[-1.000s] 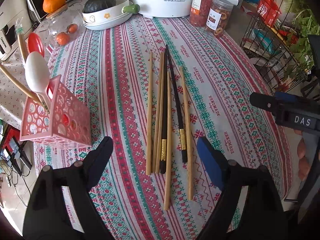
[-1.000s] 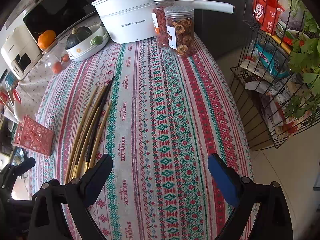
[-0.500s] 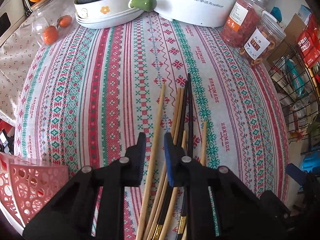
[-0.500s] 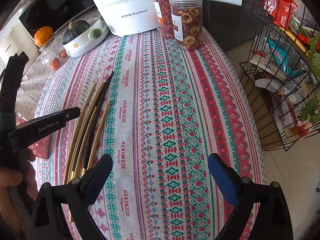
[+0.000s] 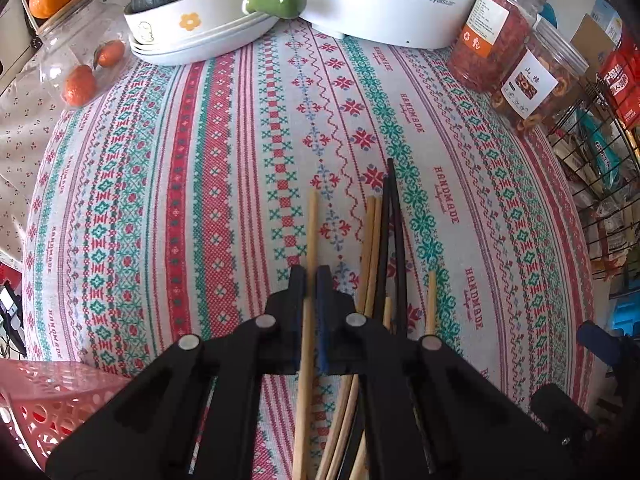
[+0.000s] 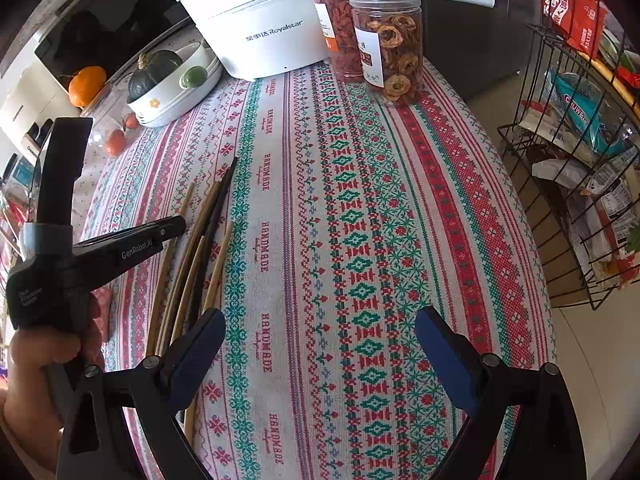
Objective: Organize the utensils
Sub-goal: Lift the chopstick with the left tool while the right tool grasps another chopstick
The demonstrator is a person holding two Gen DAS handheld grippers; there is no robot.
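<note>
Several wooden chopsticks (image 5: 370, 256) and two black ones (image 5: 394, 236) lie side by side on the patterned tablecloth (image 5: 200, 200). My left gripper (image 5: 311, 280) is shut on the leftmost wooden chopstick (image 5: 311, 232), which runs between its jaws. A pink perforated utensil basket (image 5: 52, 392) sits at the lower left. In the right wrist view the left gripper (image 6: 176, 226) sits over the chopsticks (image 6: 208, 240). My right gripper (image 6: 320, 344) is open and empty above the cloth, to the right of the chopsticks.
A white Royalstar pot (image 5: 384, 0), two snack jars (image 5: 516, 68), a bowl with a squash (image 5: 192, 12) and a plastic box with tomatoes (image 5: 80, 68) stand along the far edge. A wire rack (image 6: 580, 160) stands past the table's right edge.
My left gripper moved forward and down over the chopsticks and closed from wide open onto the leftmost wooden one. The right gripper stayed open and shifted slightly.
</note>
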